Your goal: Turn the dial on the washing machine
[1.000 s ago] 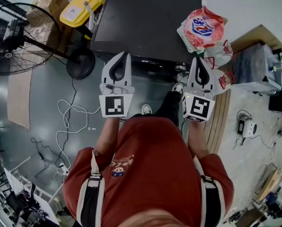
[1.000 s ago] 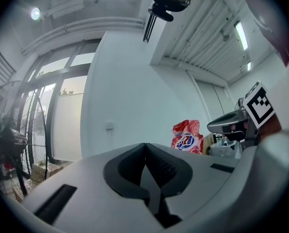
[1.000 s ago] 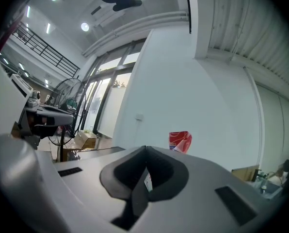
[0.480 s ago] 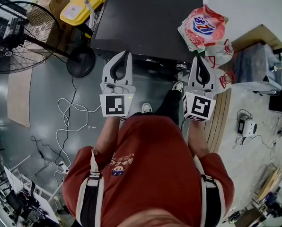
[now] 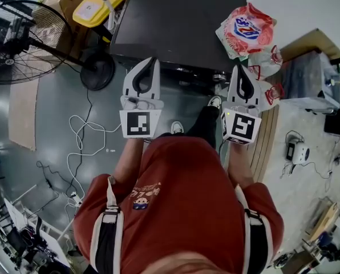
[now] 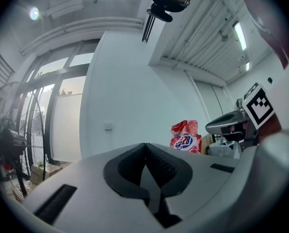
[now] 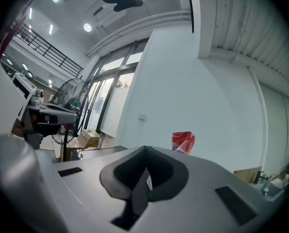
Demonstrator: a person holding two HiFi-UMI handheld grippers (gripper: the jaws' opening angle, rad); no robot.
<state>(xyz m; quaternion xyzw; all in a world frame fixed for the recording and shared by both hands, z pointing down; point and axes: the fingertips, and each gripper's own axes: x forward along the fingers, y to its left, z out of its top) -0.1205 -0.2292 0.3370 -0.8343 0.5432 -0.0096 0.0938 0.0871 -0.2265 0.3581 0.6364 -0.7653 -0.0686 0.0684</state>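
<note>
The washing machine (image 5: pixel 181 21) shows in the head view as a dark, flat-topped box ahead of the person. I cannot make out its dial in any view. My left gripper (image 5: pixel 153 60) is shut and empty, its tips at the machine's front edge. My right gripper (image 5: pixel 239 68) is also shut and empty, near the machine's front right corner. In the left gripper view the jaws (image 6: pixel 145 143) meet with nothing between them, pointing up at a white wall. It is the same in the right gripper view (image 7: pixel 145 147).
A red and white detergent bag (image 5: pixel 247 32) lies on the machine's right side. A standing fan (image 5: pixel 21 41) and a yellow container (image 5: pixel 98 4) are at the left. White cables (image 5: pixel 84 141) trail on the floor. A grey box (image 5: pixel 310 84) stands at the right.
Both grippers stay shut, side by side before the machine. The whole head view has shifted slightly; otherwise I see hardly any movement.
</note>
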